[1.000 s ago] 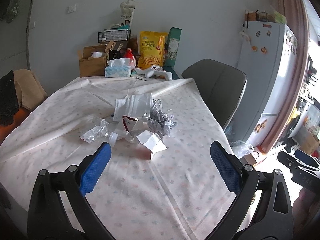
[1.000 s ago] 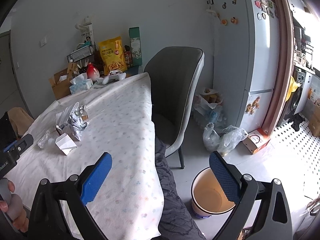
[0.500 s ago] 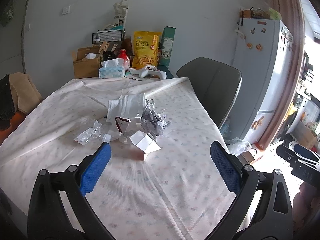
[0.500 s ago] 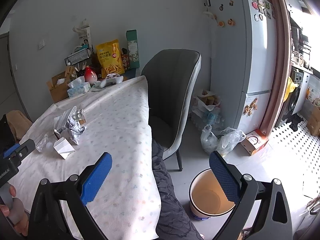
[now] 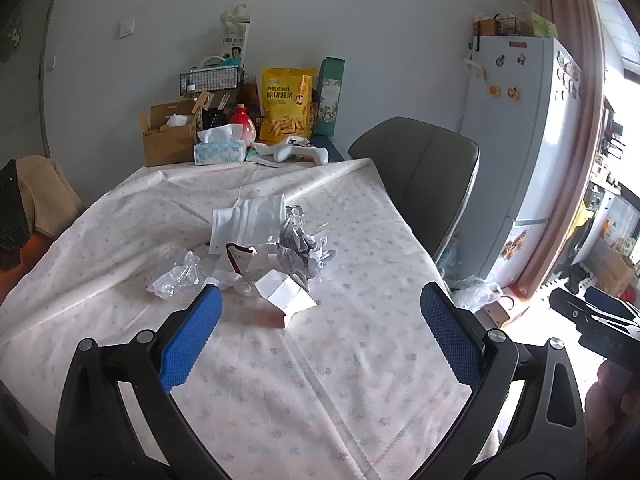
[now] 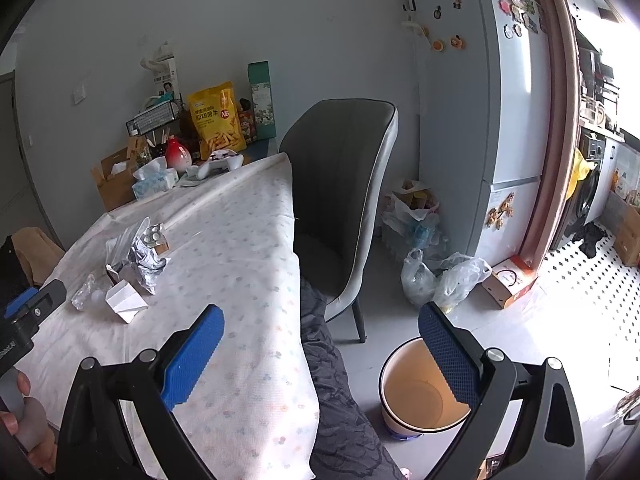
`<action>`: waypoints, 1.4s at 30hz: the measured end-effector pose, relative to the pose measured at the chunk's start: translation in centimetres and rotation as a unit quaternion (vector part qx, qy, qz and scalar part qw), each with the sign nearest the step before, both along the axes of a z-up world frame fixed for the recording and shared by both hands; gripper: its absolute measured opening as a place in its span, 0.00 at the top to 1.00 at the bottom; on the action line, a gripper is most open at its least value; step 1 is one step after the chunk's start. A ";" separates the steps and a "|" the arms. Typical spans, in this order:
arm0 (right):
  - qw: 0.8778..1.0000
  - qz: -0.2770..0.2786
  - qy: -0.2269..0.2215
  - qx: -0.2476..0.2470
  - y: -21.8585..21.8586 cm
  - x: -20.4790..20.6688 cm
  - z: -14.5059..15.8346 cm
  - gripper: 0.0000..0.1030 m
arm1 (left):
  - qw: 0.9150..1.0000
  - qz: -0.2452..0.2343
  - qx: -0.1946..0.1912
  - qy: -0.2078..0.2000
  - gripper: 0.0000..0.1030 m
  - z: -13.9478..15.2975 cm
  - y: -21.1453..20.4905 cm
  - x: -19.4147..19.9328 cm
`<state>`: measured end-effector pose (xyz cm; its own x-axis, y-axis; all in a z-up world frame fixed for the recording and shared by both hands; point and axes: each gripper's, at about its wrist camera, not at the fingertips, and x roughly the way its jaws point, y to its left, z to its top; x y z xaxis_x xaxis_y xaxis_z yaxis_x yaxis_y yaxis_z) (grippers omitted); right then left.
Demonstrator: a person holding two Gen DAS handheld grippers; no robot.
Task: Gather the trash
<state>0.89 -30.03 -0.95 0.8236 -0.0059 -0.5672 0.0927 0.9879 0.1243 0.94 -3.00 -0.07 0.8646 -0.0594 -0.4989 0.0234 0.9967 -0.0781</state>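
**Light, crushable litter ahead of spread fingers**

Left gripper (image 5: 320, 328) held wide apart, empty; right gripper (image 6: 320, 346) likewise spread and holding nothing. Trash pile (image 5: 256, 256) lying on the tablecloth (image 5: 320, 380) just beyond the left fingertips, nearest the left-hand pad; well ahead and to the left of the right gripper's fingers.

Probably all featherweight: folded white carton (image 5: 284, 294) likely stiff enough to pinch across an edge or flap; crumpled foil wrapper (image 5: 298, 246) soft, apt to compress and spring back; clear plastic film (image 5: 174, 276) slippery and limp, best bunched at a thick fold; white paper sheet (image 5: 248, 222) flat, hard to lift except at a raised corner.

Bin (image 6: 424, 394) on the floor under the right gripper's right-hand finger, partly covered by it; contents of the pile's centre overlapped and hard to sort out; small torn dark-red packet (image 5: 238, 254) only partly legible; bin absent from the left view.
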 end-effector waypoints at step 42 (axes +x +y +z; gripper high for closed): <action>0.976 0.216 0.013 0.027 15.6 9.5 2.8 0.15 | 0.988 0.145 -0.039 0.023 0.08 -0.1 15.6 0.2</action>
